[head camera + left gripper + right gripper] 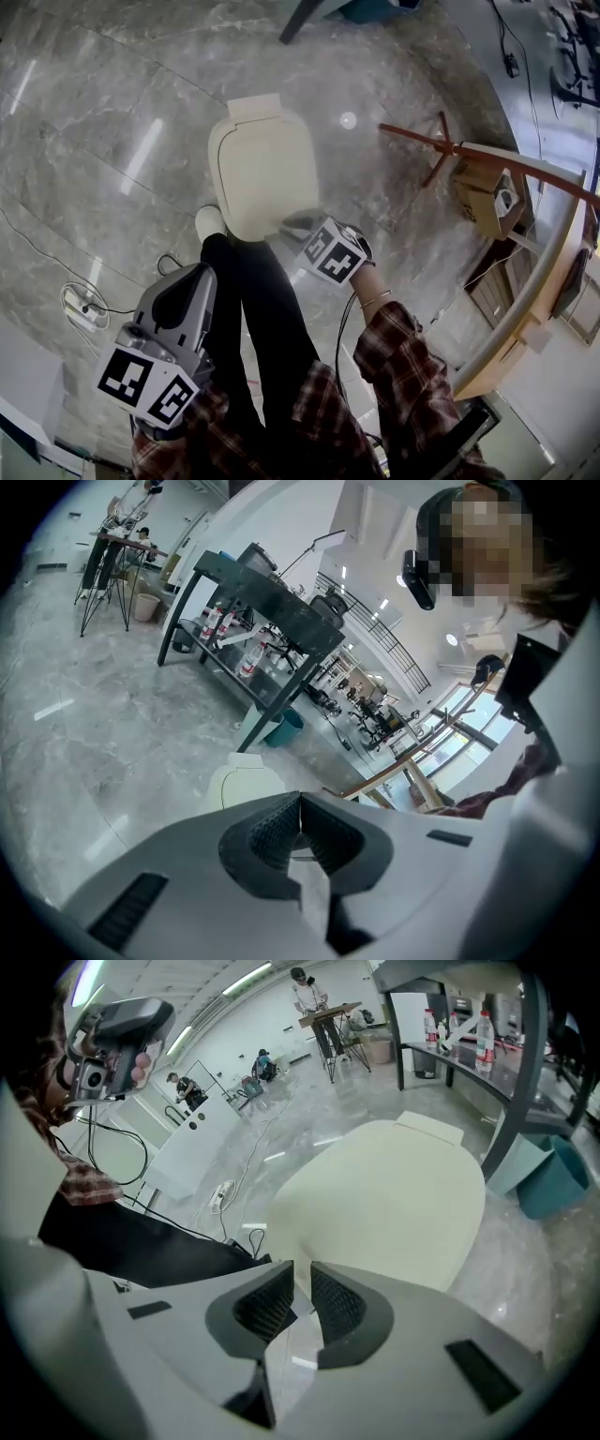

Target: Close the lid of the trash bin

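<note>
At the lower left of the head view, the left hand-held gripper hung over the marble floor, well apart from the bin. Its own view showed the jaws clenched, ribbed pads meeting at their tips with nothing held between them.

In the upper centre stood the cream trash bin, next to the person's dark trouser leg. Its lid lay flat across the top, the hinge tab at the far end. From above and from the right gripper view, no gap showed under the lid, so the closing looked done, or nearly so. Whether the lid was fully seated could not be told from these pictures.

Just right of centre, the right hand-held gripper sat at the bin's near edge, close against the lid's rim. Its jaws were drawn almost together, leaving only a thin slit, and gripped nothing. The lid surface lay just beyond them.

What was left, by my reading, was at most a last press to confirm the lid was down, and then drawing the right hand-held gripper away.
</note>
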A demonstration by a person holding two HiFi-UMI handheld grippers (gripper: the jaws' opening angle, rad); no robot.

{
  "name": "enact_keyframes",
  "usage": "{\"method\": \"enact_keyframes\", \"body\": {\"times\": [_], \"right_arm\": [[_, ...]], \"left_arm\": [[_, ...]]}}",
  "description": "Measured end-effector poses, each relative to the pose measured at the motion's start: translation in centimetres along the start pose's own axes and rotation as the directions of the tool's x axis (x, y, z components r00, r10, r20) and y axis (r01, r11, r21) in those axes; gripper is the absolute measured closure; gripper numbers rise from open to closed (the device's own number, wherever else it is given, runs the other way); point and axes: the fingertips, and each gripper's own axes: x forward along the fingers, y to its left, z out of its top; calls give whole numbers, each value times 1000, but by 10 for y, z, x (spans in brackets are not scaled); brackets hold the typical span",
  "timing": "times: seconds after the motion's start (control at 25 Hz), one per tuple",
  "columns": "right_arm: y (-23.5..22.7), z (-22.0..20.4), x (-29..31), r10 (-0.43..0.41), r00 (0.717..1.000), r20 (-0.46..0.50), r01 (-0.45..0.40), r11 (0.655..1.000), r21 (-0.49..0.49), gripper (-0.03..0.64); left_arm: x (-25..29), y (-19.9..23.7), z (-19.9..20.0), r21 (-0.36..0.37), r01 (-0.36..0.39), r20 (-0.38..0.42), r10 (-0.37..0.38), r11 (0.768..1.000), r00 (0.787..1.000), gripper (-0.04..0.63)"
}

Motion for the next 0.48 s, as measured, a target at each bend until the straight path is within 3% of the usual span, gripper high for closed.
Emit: {"method": "enact_keyframes", "body": {"times": [0.48], "right_arm": [[-8,-7,17,-14,1000,-28,16,998,62,551]], "left_arm": [[26,4,9,7,24,-5,-23,1000,1000,584]]}}
